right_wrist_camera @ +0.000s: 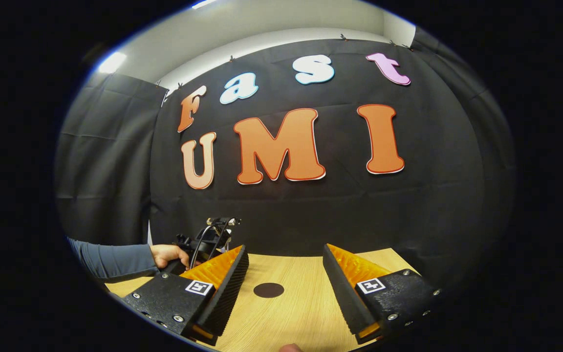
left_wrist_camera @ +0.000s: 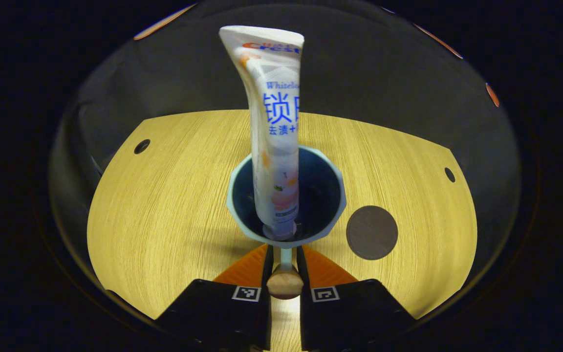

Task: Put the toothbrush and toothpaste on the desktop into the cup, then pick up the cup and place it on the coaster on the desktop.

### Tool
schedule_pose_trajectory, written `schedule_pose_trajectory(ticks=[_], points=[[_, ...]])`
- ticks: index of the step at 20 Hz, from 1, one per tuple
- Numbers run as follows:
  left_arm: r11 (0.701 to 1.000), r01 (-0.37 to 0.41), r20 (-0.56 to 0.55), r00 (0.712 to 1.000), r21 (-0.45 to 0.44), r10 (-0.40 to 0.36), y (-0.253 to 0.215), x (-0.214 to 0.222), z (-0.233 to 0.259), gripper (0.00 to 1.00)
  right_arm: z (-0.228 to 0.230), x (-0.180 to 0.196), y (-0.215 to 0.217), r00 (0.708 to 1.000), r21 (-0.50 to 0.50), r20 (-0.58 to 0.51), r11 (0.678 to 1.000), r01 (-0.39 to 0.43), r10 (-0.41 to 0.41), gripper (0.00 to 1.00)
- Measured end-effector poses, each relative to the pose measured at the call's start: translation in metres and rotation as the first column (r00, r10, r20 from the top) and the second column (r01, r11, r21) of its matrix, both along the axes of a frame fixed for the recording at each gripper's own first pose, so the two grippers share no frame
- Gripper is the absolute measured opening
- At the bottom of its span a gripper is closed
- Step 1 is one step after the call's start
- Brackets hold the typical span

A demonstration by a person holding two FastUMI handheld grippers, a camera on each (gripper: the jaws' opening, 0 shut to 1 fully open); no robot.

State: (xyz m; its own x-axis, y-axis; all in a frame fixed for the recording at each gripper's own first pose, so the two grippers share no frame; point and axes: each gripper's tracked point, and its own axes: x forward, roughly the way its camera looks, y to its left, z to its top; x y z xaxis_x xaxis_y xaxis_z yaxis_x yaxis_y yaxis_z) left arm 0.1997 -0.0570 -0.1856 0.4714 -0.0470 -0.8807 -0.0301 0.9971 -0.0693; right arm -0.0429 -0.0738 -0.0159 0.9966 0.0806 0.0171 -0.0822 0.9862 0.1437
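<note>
A pale blue cup [left_wrist_camera: 321, 195] with a dark inside stands mid-table in the left gripper view. A white toothpaste tube [left_wrist_camera: 275, 122] stands upright in it, cap down. My left gripper [left_wrist_camera: 285, 248] is shut on a toothbrush [left_wrist_camera: 285, 284] with a rounded wooden end; its pale shaft points forward to the cup's near rim, and its head is hidden there. A round dark coaster [left_wrist_camera: 372, 232] lies on the table just right of the cup. In the right gripper view, my right gripper [right_wrist_camera: 285, 266] is open and holds nothing, above the table with the coaster [right_wrist_camera: 268, 290] ahead of it.
The wooden table [left_wrist_camera: 164, 205] has a small round hole [left_wrist_camera: 141, 146] at its far left and another [left_wrist_camera: 449, 174] at its far right. In the right gripper view, a hand [right_wrist_camera: 166, 254] in a grey sleeve holds the other gripper [right_wrist_camera: 210, 239] at the left.
</note>
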Motion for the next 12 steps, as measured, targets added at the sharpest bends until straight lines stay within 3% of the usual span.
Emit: schedule_pose_trajectory(ticks=[1,2,3,12], points=[[1.0,0.004,0.006,1.0,0.0,-0.004,0.005,0.001,0.007,0.23,0.001,-0.001,0.0,1.0,-0.001,0.003,1.0,0.001,-0.001,0.96],[1.0,0.018,0.014,1.0,-0.002,-0.018,0.005,0.002,0.007,0.23,0.001,-0.002,-0.002,1.0,-0.003,0.004,1.0,0.007,-0.007,0.87],[1.0,0.029,0.022,0.999,0.0,-0.029,0.001,0.003,0.005,0.23,0.003,-0.003,-0.004,1.0,-0.003,0.009,1.0,0.011,-0.011,0.92],[0.992,0.122,0.04,0.992,0.013,-0.123,-0.037,0.006,0.008,0.23,-0.004,-0.02,-0.031,0.999,0.021,-0.009,0.998,0.053,-0.053,0.92]])
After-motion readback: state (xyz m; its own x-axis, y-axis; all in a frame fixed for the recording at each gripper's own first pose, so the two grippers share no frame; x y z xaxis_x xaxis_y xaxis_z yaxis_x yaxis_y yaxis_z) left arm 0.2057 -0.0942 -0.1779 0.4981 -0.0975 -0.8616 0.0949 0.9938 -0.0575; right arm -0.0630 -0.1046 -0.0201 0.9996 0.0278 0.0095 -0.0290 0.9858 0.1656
